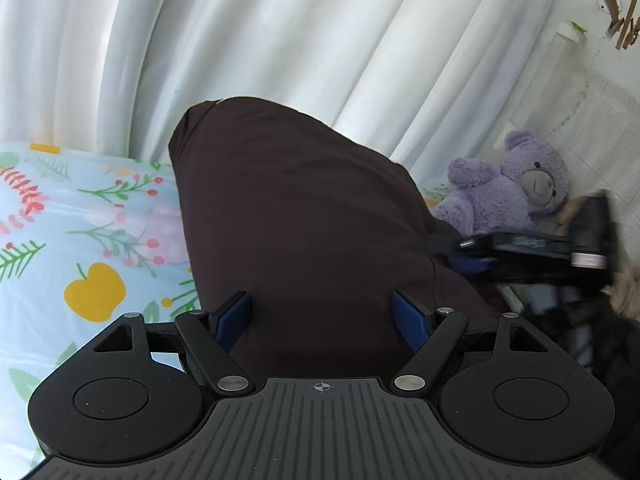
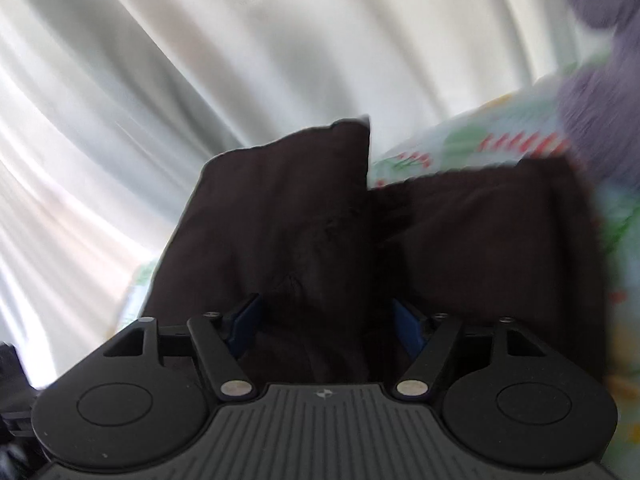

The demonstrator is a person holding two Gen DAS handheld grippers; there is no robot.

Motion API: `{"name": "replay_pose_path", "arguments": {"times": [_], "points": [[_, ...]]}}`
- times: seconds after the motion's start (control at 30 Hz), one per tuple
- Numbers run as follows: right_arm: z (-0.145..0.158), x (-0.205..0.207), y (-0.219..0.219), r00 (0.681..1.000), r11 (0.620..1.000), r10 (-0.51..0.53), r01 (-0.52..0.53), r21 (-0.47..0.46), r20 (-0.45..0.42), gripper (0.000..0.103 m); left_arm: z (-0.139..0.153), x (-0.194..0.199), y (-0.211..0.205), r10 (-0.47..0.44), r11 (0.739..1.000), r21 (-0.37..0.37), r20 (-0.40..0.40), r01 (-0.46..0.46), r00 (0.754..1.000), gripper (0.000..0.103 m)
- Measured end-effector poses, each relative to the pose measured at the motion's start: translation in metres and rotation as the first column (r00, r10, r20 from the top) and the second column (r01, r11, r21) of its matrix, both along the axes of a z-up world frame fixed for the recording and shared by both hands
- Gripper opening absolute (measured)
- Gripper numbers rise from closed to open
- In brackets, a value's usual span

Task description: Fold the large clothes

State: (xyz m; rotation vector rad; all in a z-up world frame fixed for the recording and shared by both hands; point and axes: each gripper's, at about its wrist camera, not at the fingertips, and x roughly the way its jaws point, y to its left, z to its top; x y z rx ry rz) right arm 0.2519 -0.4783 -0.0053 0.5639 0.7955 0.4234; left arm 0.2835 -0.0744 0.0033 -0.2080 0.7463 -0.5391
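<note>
Both the left gripper [image 1: 322, 316] and the right gripper [image 2: 326, 320] stand with blue pads spread, the dark brown cloth garment [image 1: 296, 224] between them unpinched, draped over the floral sheet [image 1: 80, 240] beside a purple teddy bear [image 1: 512, 184].

White curtains [image 1: 300, 40] hang in long folds across the far side; a pale blue bedsheet [image 1: 80, 240] printed with leaves, red berries and a yellow apple covers the bed on the left; a purple teddy bear [image 1: 516, 184] sits far right near a tiled wall [image 1: 600, 112]; wooden clothes pegs [image 1: 624, 28] hang above it
</note>
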Motion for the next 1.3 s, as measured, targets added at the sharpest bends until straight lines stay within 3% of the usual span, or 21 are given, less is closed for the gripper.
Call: {"name": "replay_pose_path", "arguments": {"times": [0.07,0.1,0.2,0.33,0.47,0.57,0.63,0.7,0.77,0.87,0.93,1.0,1.07,1.13,1.2,1.23,1.3], "points": [[0.006,-0.004,0.009,0.998,1.000,0.002,-0.001,-0.022,0.060,0.017,-0.001,0.001,-0.001,0.002,1.000,0.011,-0.004,-0.002,1.000,0.081],[0.014,-0.011,0.017,0.995,0.996,-0.013,0.022,-0.089,0.102,0.013,-0.002,0.001,0.000,0.005,1.000,0.009,-0.003,-0.005,1.000,0.081],[0.046,-0.047,0.049,0.966,0.939,-0.017,0.104,-0.328,0.259,0.010,0.001,0.000,-0.001,0.009,1.000,0.011,-0.002,-0.009,1.000,0.081],[0.063,-0.087,0.054,0.917,0.870,-0.072,0.250,-0.424,0.393,0.009,0.008,-0.008,-0.013,-0.034,0.999,0.033,0.045,0.033,0.998,0.081],[0.031,-0.086,0.050,0.933,0.802,-0.124,0.294,-0.520,0.337,0.009,0.010,-0.013,-0.036,-0.091,0.993,0.087,0.093,0.083,0.992,0.081],[0.010,-0.083,0.040,0.937,0.784,-0.159,0.311,-0.538,0.310,0.011,0.010,-0.017,-0.054,-0.138,0.986,0.115,0.132,0.123,0.982,0.082],[-0.005,-0.077,0.032,0.943,0.790,-0.161,0.299,-0.535,0.290,0.014,0.007,-0.018,-0.065,-0.172,0.980,0.131,0.163,0.152,0.972,0.088],[-0.021,-0.071,0.020,0.947,0.830,-0.174,0.289,-0.477,0.270,0.016,0.002,-0.017,-0.073,-0.186,0.977,0.139,0.187,0.162,0.965,0.090],[-0.018,-0.072,0.006,0.945,0.862,-0.211,0.301,-0.409,0.251,0.030,-0.004,-0.014,-0.078,-0.189,0.977,0.135,0.190,0.165,0.963,0.094],[0.016,-0.077,-0.001,0.933,0.830,-0.271,0.352,-0.433,0.237,0.036,-0.007,-0.014,-0.075,-0.191,0.977,0.134,0.193,0.167,0.962,0.095],[0.043,-0.083,0.001,0.899,0.800,-0.319,0.425,-0.422,0.300,0.037,-0.008,-0.016,-0.073,-0.199,0.974,0.147,0.200,0.172,0.959,0.096],[0.064,-0.079,0.001,0.892,0.853,-0.308,0.413,-0.320,0.331,0.037,-0.010,-0.016,-0.072,-0.197,0.976,0.137,0.201,0.171,0.960,0.096],[0.071,-0.062,0.006,0.918,0.916,-0.266,0.336,-0.218,0.296,0.037,-0.010,-0.016,-0.071,-0.193,0.977,0.127,0.202,0.170,0.960,0.096],[0.064,-0.038,0.018,0.935,0.933,-0.234,0.294,-0.210,0.267,0.036,-0.010,-0.016,-0.071,-0.190,0.978,0.122,0.204,0.167,0.961,0.096],[0.042,-0.015,0.030,0.941,0.916,-0.234,0.297,-0.268,0.245,0.035,-0.010,-0.016,-0.071,-0.186,0.979,0.120,0.203,0.164,0.961,0.097],[0.028,-0.005,0.033,0.943,0.900,-0.230,0.300,-0.315,0.241,0.027,-0.010,-0.016,-0.071,-0.185,0.979,0.121,0.202,0.163,0.962,0.097],[0.002,0.002,0.029,0.939,0.896,-0.235,0.309,-0.319,0.249,0.027,-0.005,-0.015,-0.068,-0.188,0.979,0.120,0.194,0.167,0.963,0.096]]}}
